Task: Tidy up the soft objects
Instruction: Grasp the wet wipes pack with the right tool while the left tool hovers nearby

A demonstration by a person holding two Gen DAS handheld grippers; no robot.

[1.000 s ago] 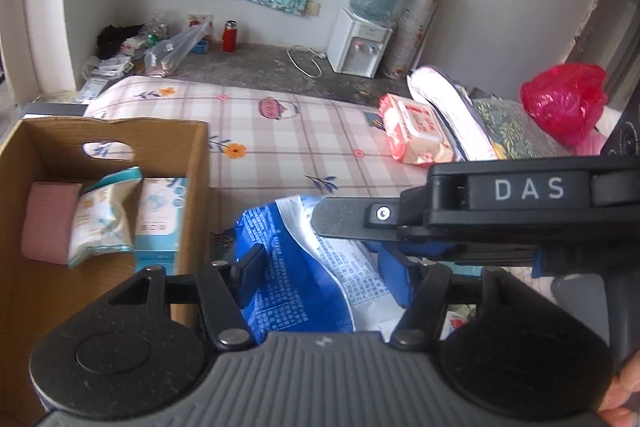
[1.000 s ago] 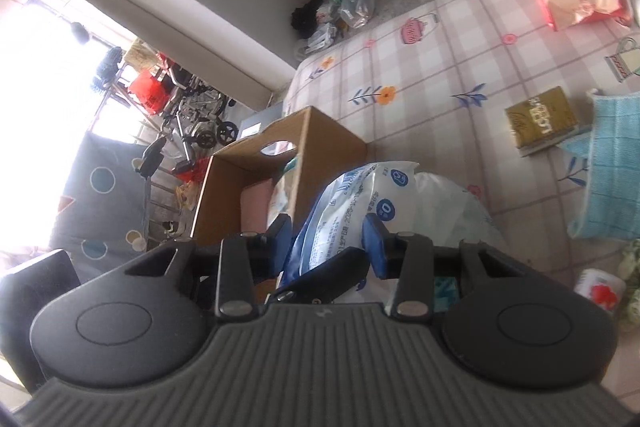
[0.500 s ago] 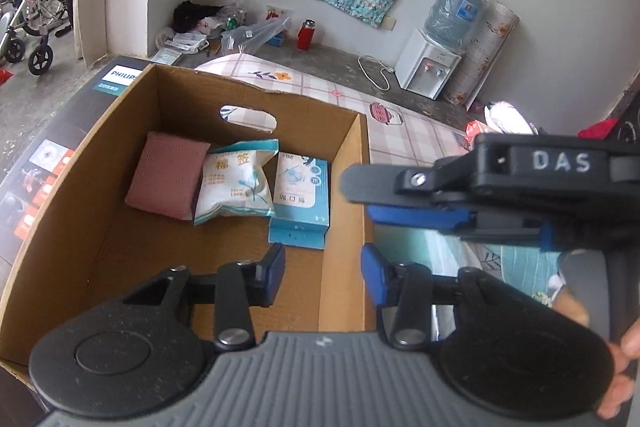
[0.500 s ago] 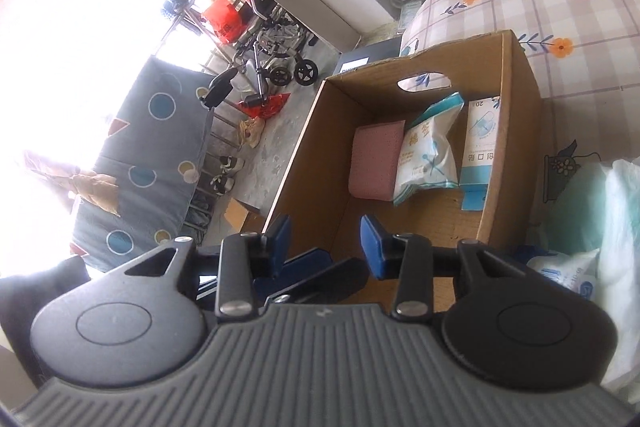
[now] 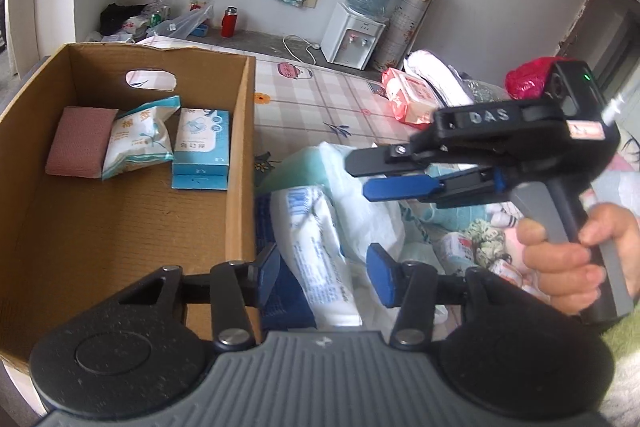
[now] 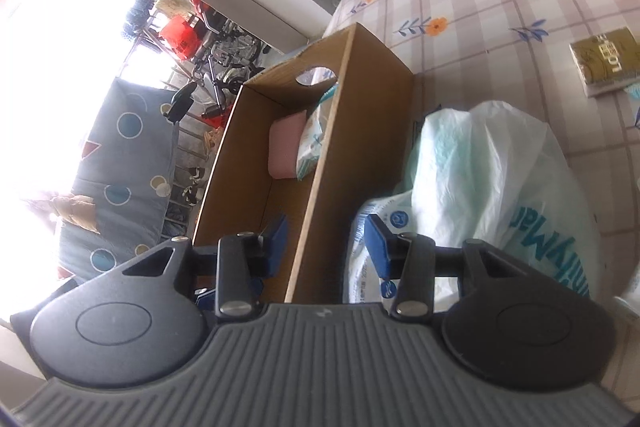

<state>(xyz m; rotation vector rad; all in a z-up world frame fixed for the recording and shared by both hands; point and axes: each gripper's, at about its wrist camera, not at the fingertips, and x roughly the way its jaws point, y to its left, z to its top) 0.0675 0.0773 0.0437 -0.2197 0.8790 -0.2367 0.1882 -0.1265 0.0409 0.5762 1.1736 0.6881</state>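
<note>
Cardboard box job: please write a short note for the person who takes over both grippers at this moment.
Left gripper: open, empty, over the blue-and-white plastic pack.
Right gripper: open, empty, astride the right wall of the brown cardboard box.
Done: pink folded cloth, white snack-like pouch and light blue carton lie in the box.
Left: the pack and the white plastic bag with green contents lie beside the box on the checked sheet.

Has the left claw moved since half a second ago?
Yes. The left claw shifted right relative to the cardboard box: earlier both fingers hung over the box interior, now they straddle the blue-and-white pack outside the wall.
</note>
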